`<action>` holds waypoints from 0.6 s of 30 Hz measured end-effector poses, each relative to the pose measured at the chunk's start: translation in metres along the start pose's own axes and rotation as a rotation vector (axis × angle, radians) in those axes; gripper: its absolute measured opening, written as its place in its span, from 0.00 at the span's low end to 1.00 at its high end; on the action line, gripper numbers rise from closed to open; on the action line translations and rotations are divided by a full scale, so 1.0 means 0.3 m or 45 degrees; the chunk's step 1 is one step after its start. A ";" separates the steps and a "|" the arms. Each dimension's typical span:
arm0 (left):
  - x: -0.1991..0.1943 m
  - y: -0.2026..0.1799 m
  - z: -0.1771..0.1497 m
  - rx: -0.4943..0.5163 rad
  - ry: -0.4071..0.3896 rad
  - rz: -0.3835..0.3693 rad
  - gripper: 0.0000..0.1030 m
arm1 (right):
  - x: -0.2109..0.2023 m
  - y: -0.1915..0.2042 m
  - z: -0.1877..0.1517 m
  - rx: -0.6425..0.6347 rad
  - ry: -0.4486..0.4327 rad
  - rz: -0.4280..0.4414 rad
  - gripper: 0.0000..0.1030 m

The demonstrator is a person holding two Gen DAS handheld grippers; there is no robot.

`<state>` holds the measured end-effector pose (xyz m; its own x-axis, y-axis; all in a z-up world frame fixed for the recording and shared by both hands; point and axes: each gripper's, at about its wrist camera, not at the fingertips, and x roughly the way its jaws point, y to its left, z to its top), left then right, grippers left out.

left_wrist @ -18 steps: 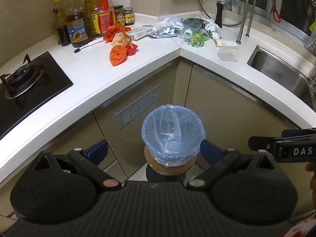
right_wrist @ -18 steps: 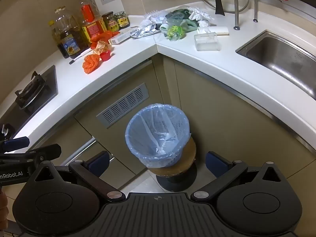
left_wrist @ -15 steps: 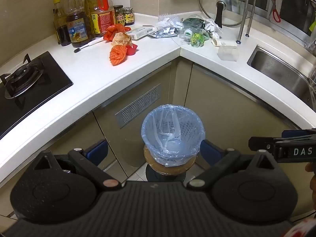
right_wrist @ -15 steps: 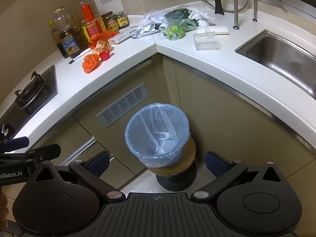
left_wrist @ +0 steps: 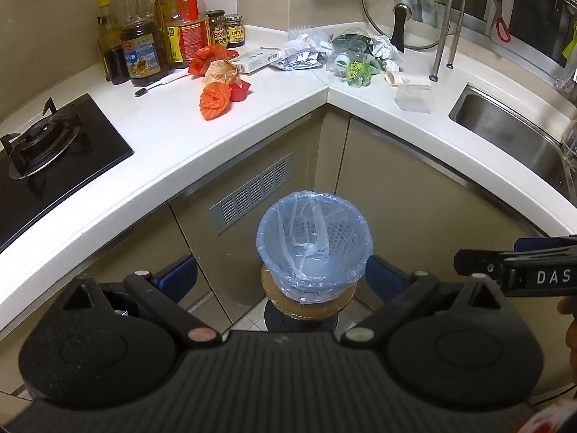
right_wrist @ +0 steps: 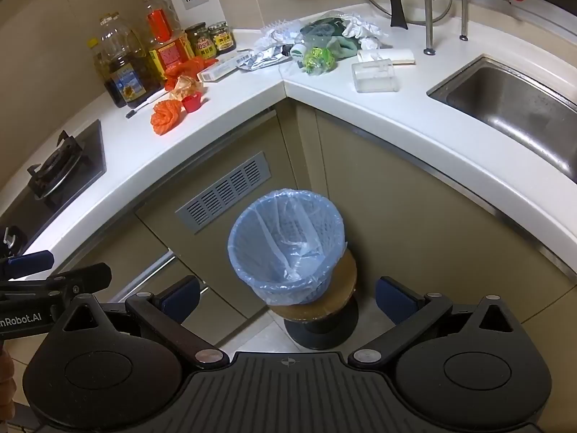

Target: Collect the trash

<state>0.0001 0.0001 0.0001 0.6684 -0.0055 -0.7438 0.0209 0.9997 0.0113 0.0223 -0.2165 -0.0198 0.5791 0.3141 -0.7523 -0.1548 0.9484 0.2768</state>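
Trash lies scattered along the back of the white L-shaped countertop [left_wrist: 169,148], far ahead of both pairs of fingers: an orange mesh net ball [left_wrist: 215,101], a small red pleated cup [left_wrist: 239,90] touching it, a crumpled tan wrapper [left_wrist: 220,71], a flat white carton [left_wrist: 254,60], a crinkled silver foil pouch [left_wrist: 301,59], a crushed green-labelled plastic bottle [left_wrist: 357,70] and a clear plastic tub [left_wrist: 413,98] near the steel sink [left_wrist: 512,133]. None of it sits at the counter's front edge; a wide bare strip of white runs between the litter and the rounded lip.

Below the inner corner, a white mesh wastebasket lined with a pale blue plastic bag [left_wrist: 313,245] stands on a round wooden stool [left_wrist: 310,303]. It sits between and just beyond the blue pads of the left gripper [left_wrist: 283,279], whose fingers are spread as wide as they go, with nothing between them. The right gripper [right_wrist: 288,297] is likewise fully spread and empty, the basket's rim [right_wrist: 286,195] ahead of the gap and slightly toward its left finger. The bag mouth is open and unobstructed above.

Left of the fingers a black gas hob [left_wrist: 47,151] is set into the counter; oil bottles [left_wrist: 144,50] and jars [left_wrist: 225,30] line the wall behind the litter. Each gripper shows at the side of the other's view, with clear air between them.
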 end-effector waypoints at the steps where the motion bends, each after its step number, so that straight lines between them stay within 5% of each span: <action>1: 0.000 0.000 0.000 0.000 0.000 -0.001 0.96 | 0.000 0.000 -0.001 0.000 0.000 0.001 1.00; 18: 0.000 0.000 0.001 -0.001 -0.008 -0.002 0.96 | -0.021 -0.003 -0.004 -0.001 -0.007 0.002 1.00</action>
<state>0.0005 0.0001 0.0003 0.6731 -0.0070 -0.7396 0.0210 0.9997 0.0097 0.0180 -0.2193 -0.0160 0.5830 0.3157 -0.7486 -0.1564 0.9478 0.2779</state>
